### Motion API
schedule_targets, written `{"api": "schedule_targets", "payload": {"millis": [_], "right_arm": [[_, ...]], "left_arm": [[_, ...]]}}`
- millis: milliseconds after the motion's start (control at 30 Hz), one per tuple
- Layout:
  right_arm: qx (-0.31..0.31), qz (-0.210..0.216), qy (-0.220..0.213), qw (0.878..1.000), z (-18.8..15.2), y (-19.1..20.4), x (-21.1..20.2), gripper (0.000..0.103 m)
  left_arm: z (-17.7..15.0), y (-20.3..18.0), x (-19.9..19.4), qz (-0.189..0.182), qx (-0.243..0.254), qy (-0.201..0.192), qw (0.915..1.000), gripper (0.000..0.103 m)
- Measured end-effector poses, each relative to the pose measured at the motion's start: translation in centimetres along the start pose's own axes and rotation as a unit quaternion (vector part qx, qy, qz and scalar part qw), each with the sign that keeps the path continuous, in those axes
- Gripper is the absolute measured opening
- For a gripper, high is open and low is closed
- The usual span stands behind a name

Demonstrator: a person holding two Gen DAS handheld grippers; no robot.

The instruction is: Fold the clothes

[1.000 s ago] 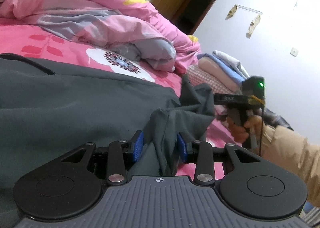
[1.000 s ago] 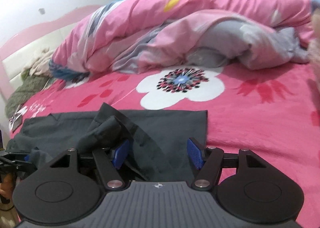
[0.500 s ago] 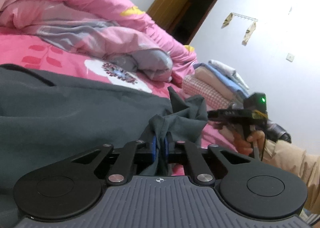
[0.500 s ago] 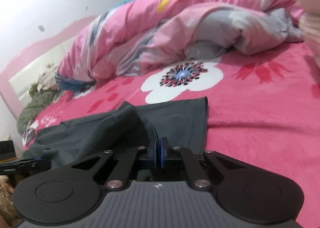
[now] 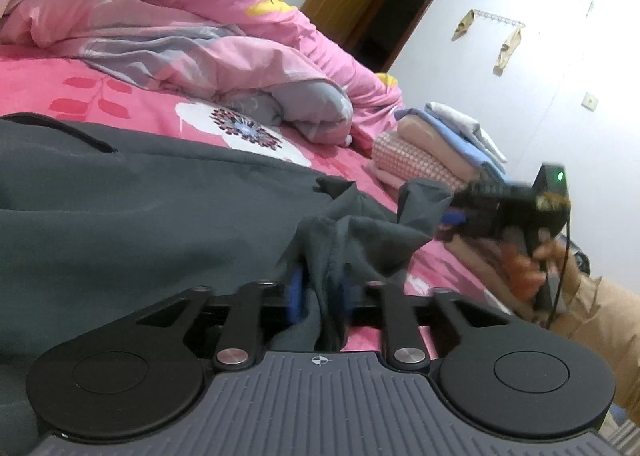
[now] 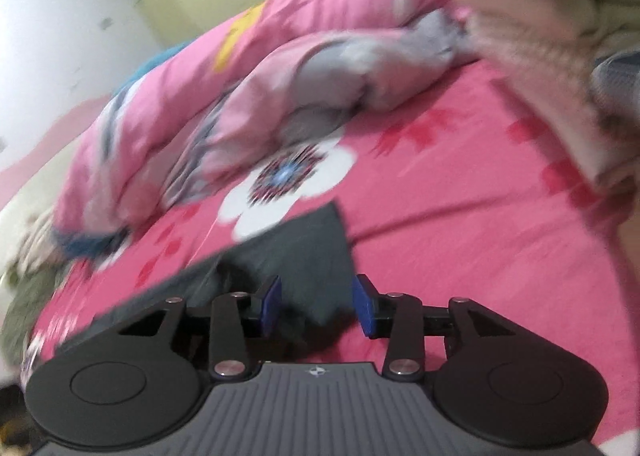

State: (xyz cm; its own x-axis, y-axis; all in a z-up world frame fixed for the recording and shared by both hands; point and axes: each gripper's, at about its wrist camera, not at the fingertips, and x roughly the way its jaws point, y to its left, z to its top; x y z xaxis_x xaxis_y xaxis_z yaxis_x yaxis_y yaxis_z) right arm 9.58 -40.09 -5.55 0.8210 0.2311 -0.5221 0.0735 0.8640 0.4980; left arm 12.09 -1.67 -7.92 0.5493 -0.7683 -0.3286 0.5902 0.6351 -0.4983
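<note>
A dark grey garment [image 5: 140,208] lies spread on the pink bed sheet [image 5: 60,92]. My left gripper [image 5: 320,296] has its blue pads close together on a bunched fold of the garment's edge. In the left wrist view my right gripper [image 5: 452,218] is at the garment's far corner, which stands lifted against it. In the blurred right wrist view my right gripper [image 6: 318,302] is open, its blue pads [image 6: 364,304] apart, with the garment's corner [image 6: 308,256] between and beyond them.
A crumpled pink and grey duvet [image 5: 180,28] lies at the back of the bed. A stack of folded clothes [image 5: 436,148] sits at the bed's right side, close to my right gripper, and shows in the right wrist view [image 6: 560,56]. A doorway [image 5: 384,12] is behind.
My right gripper has opened from shut on the garment corner and swung, blurring its view. My left gripper's pads have parted slightly but stay on the fold.
</note>
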Motion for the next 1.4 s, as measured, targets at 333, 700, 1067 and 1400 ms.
{"api": "schedule_targets", "payload": {"millis": [333, 700, 1067, 1400], "right_arm": [[0.171, 0.057, -0.003, 0.984, -4.2, -0.1, -4.4, 0.072], [0.106, 0.035, -0.001, 0.994, -2.4, 5.1, 0.5, 0.014], [0.239, 0.040, 0.010, 0.970, -0.9, 3.6, 9.3, 0.052], [0.108, -0.050, 0.056, 0.991, -0.7, 7.1, 4.1, 0.067]], "left_arm": [[0.3, -1.5, 1.2, -0.009, 0.020, -0.011, 0.9997, 0.040], [-0.6, -3.3, 0.3, -0.006, 0.047, -0.029, 0.9984, 0.005], [-0.6, 0.0, -0.1, -0.021, -0.077, -0.019, 0.9966, 0.004], [-2.1, -5.2, 0.1, -0.011, 0.095, -0.011, 0.9953, 0.004]]}}
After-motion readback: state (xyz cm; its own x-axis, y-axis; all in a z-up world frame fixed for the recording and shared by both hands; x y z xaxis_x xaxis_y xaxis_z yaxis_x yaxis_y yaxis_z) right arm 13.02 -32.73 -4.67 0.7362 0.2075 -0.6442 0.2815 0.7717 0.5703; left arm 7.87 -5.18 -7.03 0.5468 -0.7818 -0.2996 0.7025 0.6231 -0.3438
